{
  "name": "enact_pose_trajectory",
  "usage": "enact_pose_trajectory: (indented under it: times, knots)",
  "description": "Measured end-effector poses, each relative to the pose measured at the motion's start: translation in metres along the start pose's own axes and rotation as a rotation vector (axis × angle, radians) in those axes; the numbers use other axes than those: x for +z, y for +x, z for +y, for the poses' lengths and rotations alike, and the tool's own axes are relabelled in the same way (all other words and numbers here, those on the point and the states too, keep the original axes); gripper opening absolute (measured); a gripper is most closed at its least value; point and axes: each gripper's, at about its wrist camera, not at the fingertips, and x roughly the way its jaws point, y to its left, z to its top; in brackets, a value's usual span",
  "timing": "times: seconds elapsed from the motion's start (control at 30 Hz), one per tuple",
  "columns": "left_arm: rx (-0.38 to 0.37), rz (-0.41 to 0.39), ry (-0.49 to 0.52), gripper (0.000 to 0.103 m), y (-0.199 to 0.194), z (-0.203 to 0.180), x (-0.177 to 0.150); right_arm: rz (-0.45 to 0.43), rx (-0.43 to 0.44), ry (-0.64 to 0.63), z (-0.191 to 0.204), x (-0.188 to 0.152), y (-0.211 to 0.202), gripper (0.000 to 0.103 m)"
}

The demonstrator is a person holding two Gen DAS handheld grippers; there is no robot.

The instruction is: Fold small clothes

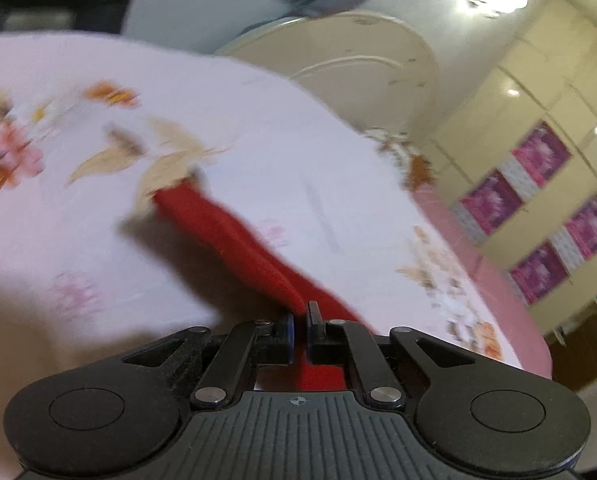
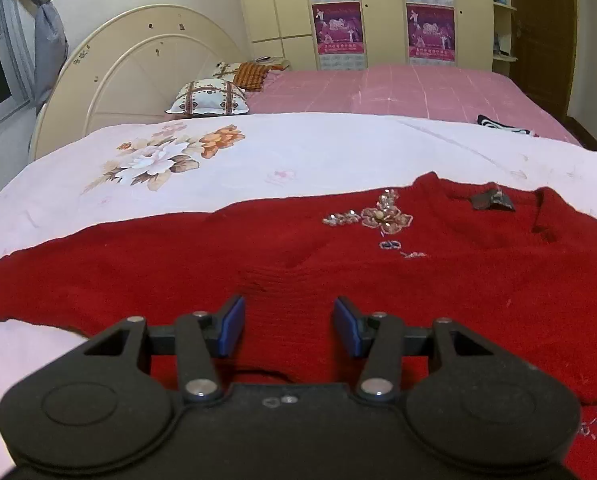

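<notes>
A red knit sweater [image 2: 338, 272] lies flat on the white floral sheet [image 2: 258, 152], with a beaded flower [image 2: 386, 216] on its chest and a dark label [image 2: 492, 201] at the collar. My right gripper [image 2: 290, 320] hovers low over its near edge. The blue pads stand apart, with ribbed knit lying between and under them. In the left wrist view, my left gripper [image 1: 300, 320] is shut on a narrow red strip of the sweater [image 1: 218, 232], probably a sleeve. The strip stretches away from the pads across the sheet [image 1: 258, 140]. That view is motion-blurred.
A cream round headboard [image 2: 138, 68] and patterned pillows [image 2: 208, 98] stand at the back left. A pink bed cover [image 2: 398, 84] lies beyond the sheet with a black-and-white item [image 2: 502, 126] on it. Behind are a yellow wardrobe [image 2: 378, 12] with purple posters and a grey curtain [image 2: 50, 40].
</notes>
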Motion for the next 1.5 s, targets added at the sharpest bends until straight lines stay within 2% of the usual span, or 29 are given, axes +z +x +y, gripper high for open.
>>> enact_pose_trajectory:
  times: [0.07,0.2,0.33,0.4,0.47,0.57,0.63,0.73,0.77,0.8,0.83,0.87,0.9,0.93,1.03,1.1,1.23,1.27,1.33,1.37,1.4,1.5]
  knots:
    - [-0.054,-0.018,0.062,0.005,-0.007,-0.024,-0.002,-0.004,0.004,0.01,-0.004,0.0,-0.002,0.048]
    - [-0.234,0.003,0.248,0.005,-0.024,-0.091,-0.024,-0.023,-0.004,0.029,-0.015,0.0,-0.011,0.048]
    - [-0.435,0.118,0.474,0.005,-0.033,-0.175,-0.082,-0.049,-0.029,0.08,-0.04,0.0,-0.029,0.048]
    - [-0.491,0.2,0.583,0.005,-0.033,-0.21,-0.123,-0.062,-0.055,0.105,-0.059,-0.001,-0.041,0.048]
    - [-0.508,0.276,0.684,0.005,-0.033,-0.236,-0.164,-0.068,-0.085,0.122,-0.077,-0.005,-0.051,0.048]
    - [-0.473,0.343,0.838,0.005,-0.031,-0.259,-0.211,-0.062,-0.122,0.166,-0.106,-0.014,-0.062,0.05]
    - [-0.448,0.348,0.912,0.006,-0.033,-0.267,-0.227,-0.051,-0.122,0.204,-0.124,-0.019,-0.067,0.054]
    - [-0.427,0.324,0.961,0.006,-0.047,-0.276,-0.235,-0.058,-0.104,0.263,-0.142,-0.021,-0.073,0.061]
    - [-0.433,0.323,0.961,0.012,-0.051,-0.277,-0.236,-0.061,-0.086,0.285,-0.147,-0.021,-0.074,0.062]
    - [-0.435,0.322,0.96,0.02,-0.054,-0.276,-0.234,-0.064,-0.069,0.303,-0.15,-0.02,-0.074,0.063]
    - [-0.438,0.324,0.96,0.048,-0.058,-0.275,-0.231,-0.063,-0.042,0.329,-0.153,-0.018,-0.073,0.063]
    - [-0.433,0.311,0.962,0.082,-0.064,-0.273,-0.231,-0.055,-0.006,0.356,-0.155,-0.017,-0.071,0.063]
    - [-0.429,0.268,0.967,0.091,-0.074,-0.267,-0.23,-0.045,0.025,0.378,-0.157,-0.016,-0.068,0.063]
    - [-0.428,0.228,0.974,0.095,-0.08,-0.264,-0.228,-0.033,0.057,0.398,-0.156,-0.016,-0.065,0.063]
    - [-0.41,0.226,0.969,0.095,-0.078,-0.254,-0.213,0.002,0.116,0.414,-0.148,-0.012,-0.052,0.063]
    - [-0.358,0.219,0.928,0.095,-0.069,-0.243,-0.197,0.047,0.137,0.411,-0.14,-0.009,-0.04,0.063]
    - [-0.237,0.188,0.859,0.095,-0.056,-0.215,-0.167,0.045,0.107,0.35,-0.12,-0.002,-0.025,0.062]
    - [-0.213,0.181,0.848,0.095,-0.053,-0.209,-0.161,0.043,0.106,0.34,-0.116,0.0,-0.021,0.058]
    - [-0.162,0.169,0.826,0.095,-0.046,-0.196,-0.15,0.039,0.096,0.309,-0.105,0.003,-0.012,0.044]
    - [-0.147,0.171,0.815,0.095,-0.043,-0.191,-0.148,0.052,0.096,0.296,-0.1,0.005,-0.006,0.026]
    - [-0.134,0.172,0.803,0.095,-0.041,-0.186,-0.145,0.063,0.102,0.298,-0.098,0.004,-0.003,0.016]
    - [-0.109,0.164,0.793,0.095,-0.038,-0.176,-0.144,0.037,0.106,0.276,-0.091,0.004,-0.005,0.01]
